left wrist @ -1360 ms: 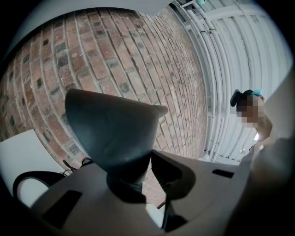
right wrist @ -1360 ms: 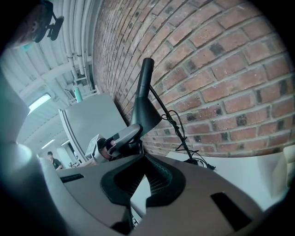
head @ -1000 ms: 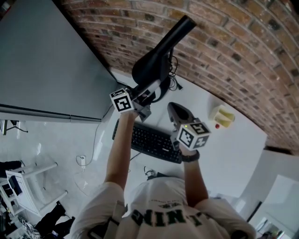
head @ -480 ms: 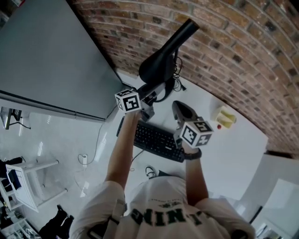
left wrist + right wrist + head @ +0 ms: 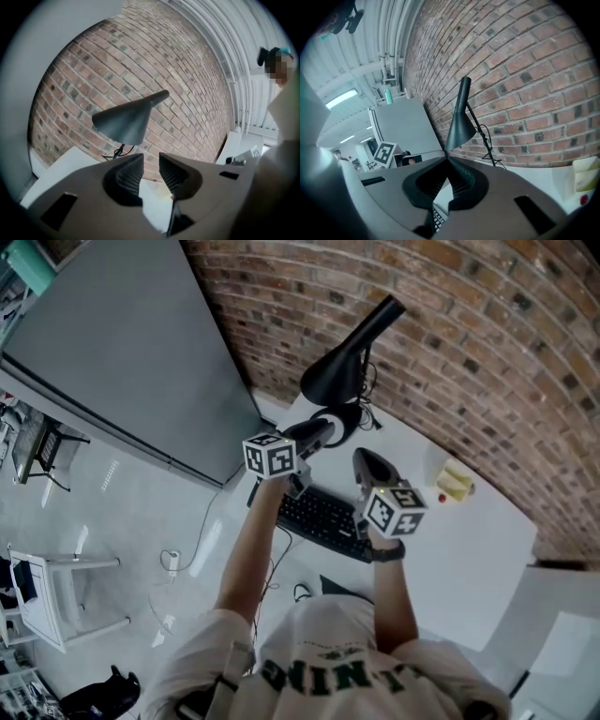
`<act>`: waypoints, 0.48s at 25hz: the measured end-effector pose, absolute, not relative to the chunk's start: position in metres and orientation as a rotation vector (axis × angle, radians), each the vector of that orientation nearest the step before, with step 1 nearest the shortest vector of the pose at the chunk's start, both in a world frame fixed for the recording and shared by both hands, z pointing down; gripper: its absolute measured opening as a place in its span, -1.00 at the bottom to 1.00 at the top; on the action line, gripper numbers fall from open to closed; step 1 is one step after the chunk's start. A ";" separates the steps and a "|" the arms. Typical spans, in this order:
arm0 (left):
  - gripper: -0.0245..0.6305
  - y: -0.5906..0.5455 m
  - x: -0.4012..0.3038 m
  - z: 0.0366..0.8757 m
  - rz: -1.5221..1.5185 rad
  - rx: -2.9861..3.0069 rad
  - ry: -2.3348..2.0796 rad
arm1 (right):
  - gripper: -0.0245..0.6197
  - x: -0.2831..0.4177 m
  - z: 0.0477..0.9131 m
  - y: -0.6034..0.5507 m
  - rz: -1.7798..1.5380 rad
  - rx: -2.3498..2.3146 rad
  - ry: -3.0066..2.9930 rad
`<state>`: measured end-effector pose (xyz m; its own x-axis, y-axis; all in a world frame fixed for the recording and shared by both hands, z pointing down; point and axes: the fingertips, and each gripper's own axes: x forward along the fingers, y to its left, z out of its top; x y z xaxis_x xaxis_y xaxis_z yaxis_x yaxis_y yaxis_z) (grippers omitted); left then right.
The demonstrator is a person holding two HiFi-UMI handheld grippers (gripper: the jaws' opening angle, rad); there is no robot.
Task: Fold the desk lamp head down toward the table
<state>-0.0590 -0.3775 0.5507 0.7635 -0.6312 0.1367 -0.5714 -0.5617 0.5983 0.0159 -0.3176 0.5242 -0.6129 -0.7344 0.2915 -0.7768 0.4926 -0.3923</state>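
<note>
The black desk lamp stands at the back of the white table (image 5: 469, 549) against the brick wall. Its cone head (image 5: 339, 373) tilts with the wide mouth facing down and left. The head (image 5: 125, 121) hangs just above and beyond my left gripper (image 5: 151, 171), whose jaws are opening with nothing between them. In the head view the left gripper (image 5: 323, 432) sits just below the head, apart from it. My right gripper (image 5: 364, 457) hovers over the keyboard, right of the lamp. Its jaws (image 5: 446, 158) meet at the tips, empty, pointing at the lamp head (image 5: 459, 125).
A black keyboard (image 5: 319, 519) lies at the table's near edge under both arms. A yellow object (image 5: 453, 481) and a small red thing (image 5: 437, 495) sit to the right. A large grey panel (image 5: 131, 343) stands left; the lamp's cable (image 5: 367, 414) coils by the wall.
My left gripper has come off the underside of the lamp head, dropped a little, and its jaws have parted. The right gripper has risen slightly.
</note>
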 end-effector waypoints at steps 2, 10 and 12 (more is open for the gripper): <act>-0.62 -0.363 -0.064 0.540 -0.084 2.353 -0.951 | -0.94 0.014 0.521 -0.311 0.734 1.333 -2.651; -0.64 -0.293 -0.084 0.482 -0.018 2.474 -1.182 | -0.94 0.010 0.496 -0.283 0.582 1.358 -2.670; -0.69 -0.277 -0.092 0.473 0.004 2.487 -1.261 | -0.94 0.009 0.488 -0.275 0.529 1.379 -2.667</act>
